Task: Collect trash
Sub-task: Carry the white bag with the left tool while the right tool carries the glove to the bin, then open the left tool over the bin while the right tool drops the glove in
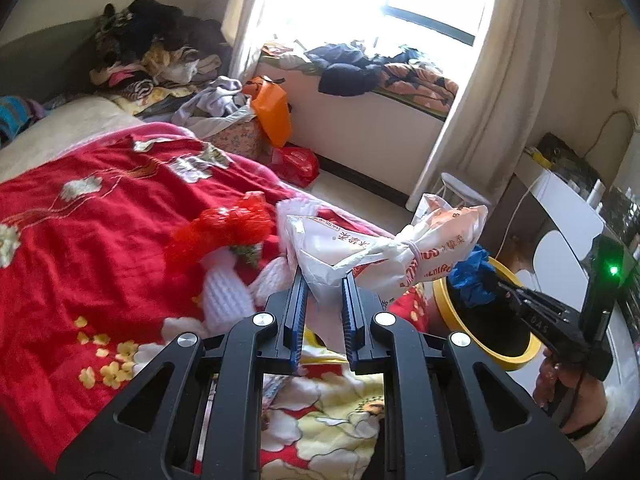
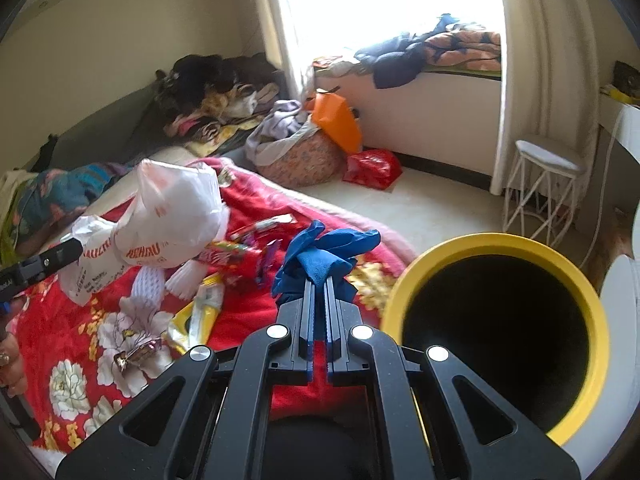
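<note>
While your right gripper was clamped on the blue glove beside the yellow bin, your left gripper pinched the white bag. Next up, I'd guess: both over the bin's mouth, then let go.

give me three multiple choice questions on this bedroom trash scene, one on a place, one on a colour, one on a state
1. Where does the yellow-rimmed bin stand relative to the bed with the red blanket?
A. on the blanket
B. beside the bed, to the right in the right wrist view
C. on the window ledge

2. What colour is the crumpled item in the right claw?
A. blue
B. green
C. orange

3. What state is the left claw in?
A. wide open and empty
B. shut on nothing
C. clamped on a white plastic bag

Answers:
1. B, the bin's rim rises past the blanket's edge.
2. A, the blue glove-like wad sticks out of its tips.
3. C, the bag's end sits pinched between its tips.
</note>
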Demonstrator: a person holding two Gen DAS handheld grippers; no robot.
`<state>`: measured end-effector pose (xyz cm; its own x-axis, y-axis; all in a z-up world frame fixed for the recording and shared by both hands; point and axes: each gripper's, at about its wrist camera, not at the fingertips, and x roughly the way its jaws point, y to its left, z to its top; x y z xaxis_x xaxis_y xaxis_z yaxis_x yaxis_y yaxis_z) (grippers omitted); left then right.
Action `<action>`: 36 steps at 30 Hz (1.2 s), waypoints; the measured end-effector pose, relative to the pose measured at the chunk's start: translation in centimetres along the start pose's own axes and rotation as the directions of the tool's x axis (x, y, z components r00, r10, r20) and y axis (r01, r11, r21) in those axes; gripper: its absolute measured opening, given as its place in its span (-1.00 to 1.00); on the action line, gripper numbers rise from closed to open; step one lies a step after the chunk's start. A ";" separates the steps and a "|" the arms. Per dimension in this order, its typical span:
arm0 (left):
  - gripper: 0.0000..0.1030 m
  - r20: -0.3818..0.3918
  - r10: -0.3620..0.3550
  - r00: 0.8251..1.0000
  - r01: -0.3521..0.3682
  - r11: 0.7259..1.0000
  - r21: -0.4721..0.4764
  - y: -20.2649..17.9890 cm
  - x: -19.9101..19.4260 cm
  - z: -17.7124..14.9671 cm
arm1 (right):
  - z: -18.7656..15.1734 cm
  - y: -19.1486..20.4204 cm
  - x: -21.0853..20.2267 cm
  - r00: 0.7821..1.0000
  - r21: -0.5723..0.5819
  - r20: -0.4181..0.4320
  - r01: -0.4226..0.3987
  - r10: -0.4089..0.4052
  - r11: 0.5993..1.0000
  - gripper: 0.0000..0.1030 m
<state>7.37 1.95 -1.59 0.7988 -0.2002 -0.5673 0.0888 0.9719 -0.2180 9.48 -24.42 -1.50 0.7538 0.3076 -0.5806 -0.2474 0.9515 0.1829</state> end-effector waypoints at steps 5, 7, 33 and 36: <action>-0.78 -0.019 -0.012 1.000 0.013 0.999 0.048 -2.3 1.2 0.2 | 0.2 -2.6 -1.6 0.998 0.046 0.027 0.049 -0.050 0.998 -0.93; -0.78 -0.025 -0.018 1.000 0.020 0.998 0.064 -3.0 1.5 0.2 | 0.3 -3.6 -2.0 0.997 0.065 0.037 0.067 -0.070 0.996 -0.93; -0.77 -0.171 -0.058 0.984 0.108 0.948 0.299 -15.1 9.6 -1.9 | -1.1 -15.2 -4.8 0.963 0.270 0.045 0.243 -0.264 0.932 -0.93; -0.77 -0.201 -0.044 0.979 0.106 0.945 0.310 -16.0 11.0 -2.2 | -1.5 -16.0 -4.5 0.964 0.278 0.030 0.246 -0.265 0.928 -0.93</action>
<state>13.41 -16.08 -6.14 0.6585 -0.2632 -0.7051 0.3526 0.9356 -0.0199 9.10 -41.02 -3.03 0.8104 0.0448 -0.5841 0.1252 0.9608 0.2474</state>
